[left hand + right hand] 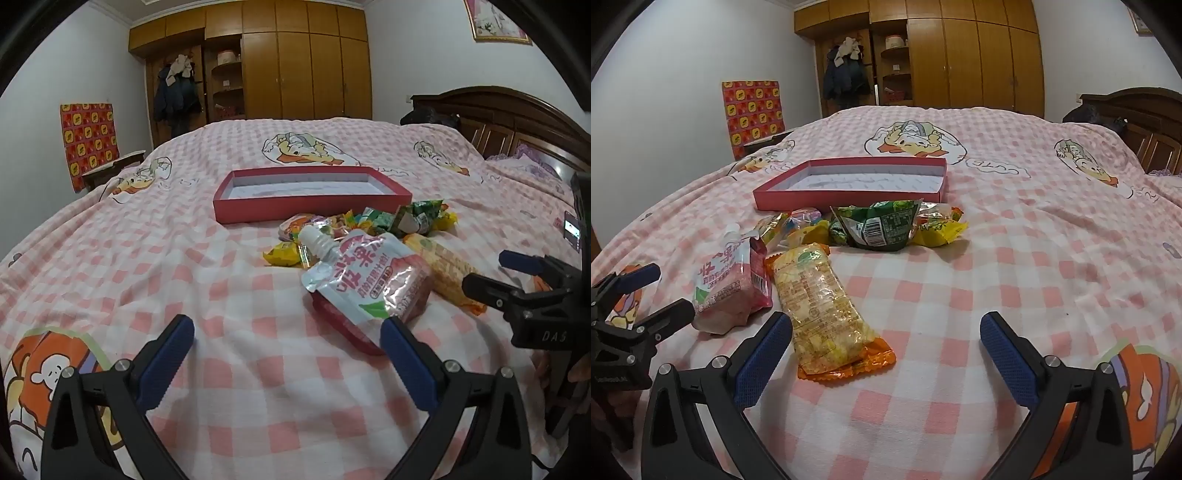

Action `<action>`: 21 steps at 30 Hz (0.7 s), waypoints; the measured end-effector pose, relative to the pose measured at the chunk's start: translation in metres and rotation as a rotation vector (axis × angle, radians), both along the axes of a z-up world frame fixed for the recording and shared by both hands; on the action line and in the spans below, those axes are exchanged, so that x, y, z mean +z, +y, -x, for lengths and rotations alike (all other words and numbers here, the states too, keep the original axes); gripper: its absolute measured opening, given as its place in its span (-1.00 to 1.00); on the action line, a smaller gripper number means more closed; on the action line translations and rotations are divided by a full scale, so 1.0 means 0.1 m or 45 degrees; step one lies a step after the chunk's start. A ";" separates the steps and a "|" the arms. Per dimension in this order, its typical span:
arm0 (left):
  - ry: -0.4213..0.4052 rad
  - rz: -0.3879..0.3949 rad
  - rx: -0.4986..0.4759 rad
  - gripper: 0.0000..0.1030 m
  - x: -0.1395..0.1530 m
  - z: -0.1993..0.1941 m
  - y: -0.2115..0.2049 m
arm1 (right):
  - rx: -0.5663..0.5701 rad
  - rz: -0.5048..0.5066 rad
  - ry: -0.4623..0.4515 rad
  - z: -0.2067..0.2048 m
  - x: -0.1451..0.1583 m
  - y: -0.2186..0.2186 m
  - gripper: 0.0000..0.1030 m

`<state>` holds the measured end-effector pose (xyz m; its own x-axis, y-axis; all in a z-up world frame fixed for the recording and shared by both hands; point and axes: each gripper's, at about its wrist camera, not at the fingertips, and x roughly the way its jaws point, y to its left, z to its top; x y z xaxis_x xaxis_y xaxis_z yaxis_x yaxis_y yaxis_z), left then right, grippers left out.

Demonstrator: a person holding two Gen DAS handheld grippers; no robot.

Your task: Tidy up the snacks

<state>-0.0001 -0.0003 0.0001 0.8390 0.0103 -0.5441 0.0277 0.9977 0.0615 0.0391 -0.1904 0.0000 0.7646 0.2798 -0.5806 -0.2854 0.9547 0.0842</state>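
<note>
We see our left gripper (286,338) wide open, holding nothing, low over the bed (166,258). Its right finger (402,354) sits just beside the pink pouch (369,280). Our right gripper (886,336) is wide open too, with the yellow snack bag (820,306) by its left finger. The snacks lie piled in front of the red box (849,197).

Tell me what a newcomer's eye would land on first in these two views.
First the heap of bright snacks in the middle of the pink checked bedspread: a pink spouted jelly pouch and a long yellow cracker pack lie nearest. Just behind the heap sits a shallow red box with nothing in it. Low in each view, the left claw and right claw gape open, holding nothing.
</note>
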 end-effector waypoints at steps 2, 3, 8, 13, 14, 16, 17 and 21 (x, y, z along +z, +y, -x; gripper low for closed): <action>-0.004 -0.019 0.000 1.00 0.00 0.00 0.00 | -0.001 0.006 -0.004 0.00 0.00 0.00 1.00; -0.001 -0.018 0.000 1.00 0.00 0.00 -0.01 | -0.002 0.010 -0.004 0.00 0.00 0.00 1.00; 0.007 0.009 -0.001 1.00 0.00 -0.01 0.00 | -0.003 0.018 -0.002 0.00 0.00 0.01 1.00; 0.007 0.015 0.001 1.00 -0.01 -0.01 0.00 | 0.000 0.018 -0.001 0.00 -0.01 0.01 1.00; 0.006 0.016 -0.002 1.00 0.00 -0.01 0.00 | 0.001 0.019 -0.001 0.00 -0.01 0.01 1.00; 0.006 0.017 -0.002 1.00 0.00 -0.01 0.01 | 0.001 0.019 -0.001 0.00 -0.01 0.02 1.00; 0.007 0.018 -0.003 1.00 0.00 -0.01 0.01 | 0.000 0.019 -0.001 0.00 -0.01 0.01 1.00; 0.007 0.021 -0.003 1.00 0.00 -0.01 0.02 | 0.001 0.019 0.000 0.00 -0.01 0.01 1.00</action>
